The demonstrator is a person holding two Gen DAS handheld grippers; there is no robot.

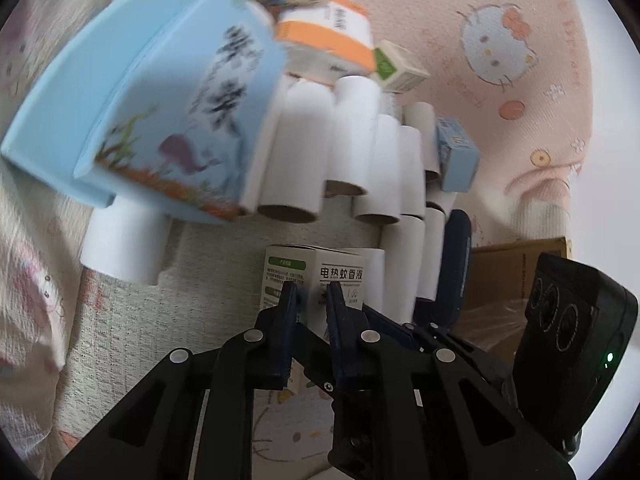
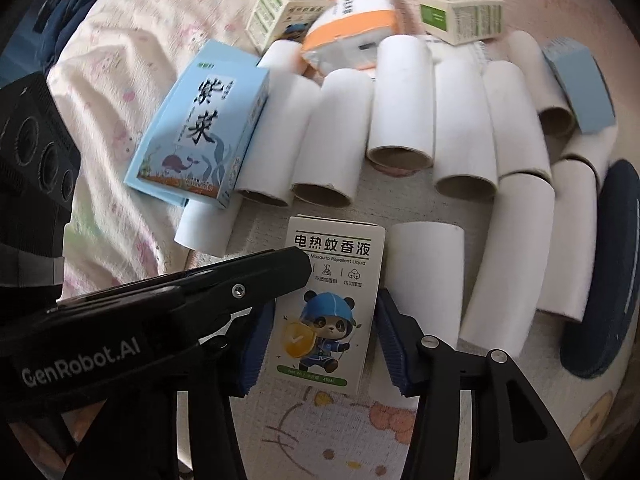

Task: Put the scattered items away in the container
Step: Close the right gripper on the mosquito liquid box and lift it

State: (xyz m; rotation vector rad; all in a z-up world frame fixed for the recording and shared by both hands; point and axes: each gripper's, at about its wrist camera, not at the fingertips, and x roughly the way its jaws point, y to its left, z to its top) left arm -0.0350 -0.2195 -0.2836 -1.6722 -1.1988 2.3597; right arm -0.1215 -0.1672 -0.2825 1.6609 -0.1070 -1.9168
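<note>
**Both tongs at the panda box**

I am holding my left tongs [image 1: 312,294] with the tips nearly together, pinching the top corner of the white panda box [image 2: 332,300]. From the right-hand view these tongs [image 2: 296,268] are reaching in from the left, lying across the box's upper left edge.

My right tongs [image 2: 324,344] are standing apart, straddling the lower half of the same box; the blue pads [image 2: 256,344] are sitting just beside its long edges, and I cannot tell whether they are touching.

The box is lying flat on a cartoon-cat bedsheet [image 2: 320,412]. Just right of it a white paper tube [image 2: 424,276] is lying, and beyond the tips a row of tubes [image 2: 400,104] is spreading across. Further left of those a light blue box [image 2: 200,128] is resting, with an orange-and-white pack [image 2: 352,24] and small green-printed boxes [image 2: 460,16] behind. A cardboard box [image 1: 504,276] is showing to the right of my left tongs.
</note>
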